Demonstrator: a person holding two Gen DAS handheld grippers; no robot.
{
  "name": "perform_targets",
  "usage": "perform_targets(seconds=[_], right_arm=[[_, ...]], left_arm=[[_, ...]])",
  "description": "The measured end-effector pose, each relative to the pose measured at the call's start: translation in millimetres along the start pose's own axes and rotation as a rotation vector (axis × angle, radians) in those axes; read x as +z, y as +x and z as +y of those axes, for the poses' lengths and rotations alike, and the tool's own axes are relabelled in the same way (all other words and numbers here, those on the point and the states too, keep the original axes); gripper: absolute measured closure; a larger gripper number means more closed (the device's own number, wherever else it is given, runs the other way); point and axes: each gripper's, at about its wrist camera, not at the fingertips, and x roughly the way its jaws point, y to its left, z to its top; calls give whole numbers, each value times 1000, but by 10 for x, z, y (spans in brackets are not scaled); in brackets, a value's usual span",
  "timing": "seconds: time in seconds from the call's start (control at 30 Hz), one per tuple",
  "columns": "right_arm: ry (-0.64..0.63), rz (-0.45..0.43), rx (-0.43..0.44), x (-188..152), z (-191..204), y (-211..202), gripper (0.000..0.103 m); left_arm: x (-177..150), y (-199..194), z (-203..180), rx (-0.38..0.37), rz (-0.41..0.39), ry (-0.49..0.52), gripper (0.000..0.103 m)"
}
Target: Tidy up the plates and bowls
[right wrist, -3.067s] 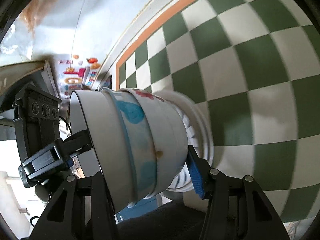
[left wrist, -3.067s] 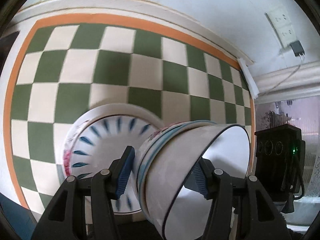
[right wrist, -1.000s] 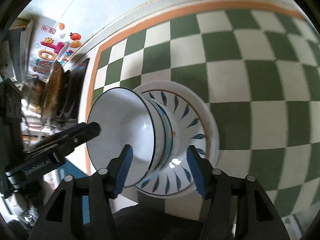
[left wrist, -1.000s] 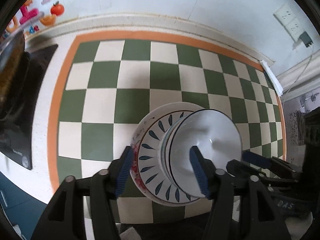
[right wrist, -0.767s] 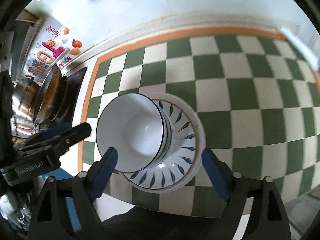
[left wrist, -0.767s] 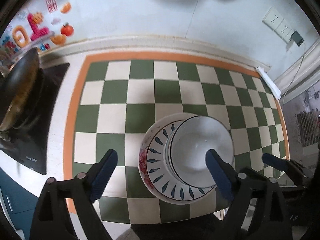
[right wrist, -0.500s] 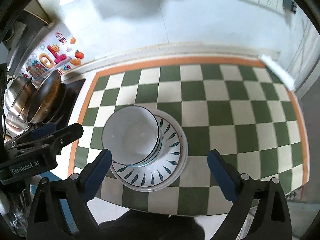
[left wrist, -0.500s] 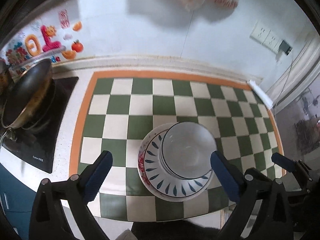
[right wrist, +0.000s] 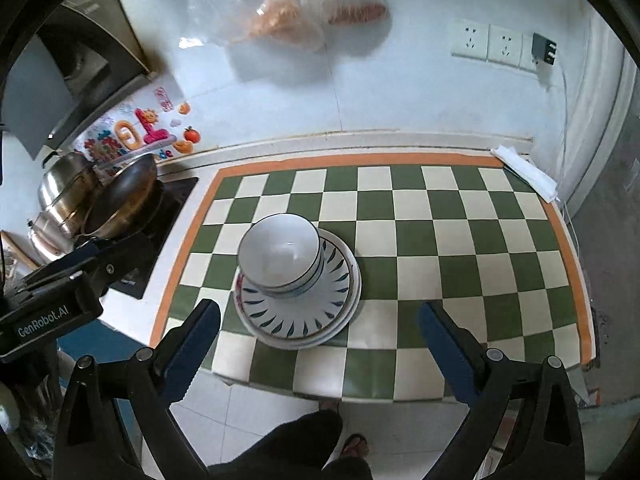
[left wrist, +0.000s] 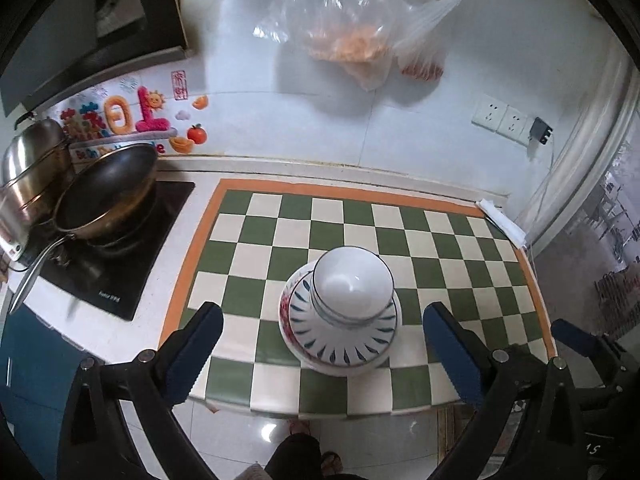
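Green-and-cream checkered mat with orange border [left wrist: 256,236] covering the white counter; black induction hob [left wrist: 120,264] at its left edge, carrying a dark wok [left wrist: 106,196] beside a steel pot [left wrist: 28,172]. Stacked leaf-patterned white plates [left wrist: 340,344] [right wrist: 298,312] near the mat's front edge bear nested white bowls [left wrist: 352,286] [right wrist: 280,254]. Left gripper [left wrist: 324,354] and right gripper [right wrist: 320,346] hang above, jaws spread wide, empty.

The bowls [left wrist: 352,286] sit nested on the plates [left wrist: 340,340], which lie stacked on the mat [left wrist: 440,248] toward the tabletop's [left wrist: 184,208] front edge. Left of the mat a pan [left wrist: 106,196] rests on the cooktop [left wrist: 120,264], a pot [left wrist: 28,176] behind it. Bags [left wrist: 352,32] hang on the wall behind.
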Motion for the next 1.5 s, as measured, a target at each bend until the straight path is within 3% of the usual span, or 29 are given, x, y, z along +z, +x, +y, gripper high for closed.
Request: perform_targets(seconds=[0.37, 0.67, 1.1, 1.5], right_arm=[[-24, -84, -11, -514, 111, -1083, 1], [-8, -161, -36, -906, 315, -1773, 1], [8, -202, -70, -1340, 666, -2183, 1], [7, -197, -95, -1436, 698, -2270, 1]], left_arm=[[-486, -1005, -80, 42, -92, 28, 0], [-825, -1532, 13, 75, -132, 78, 0], [-1109, -1837, 254, 86, -138, 99, 0], [-1239, -1896, 296, 66, -121, 85, 0]])
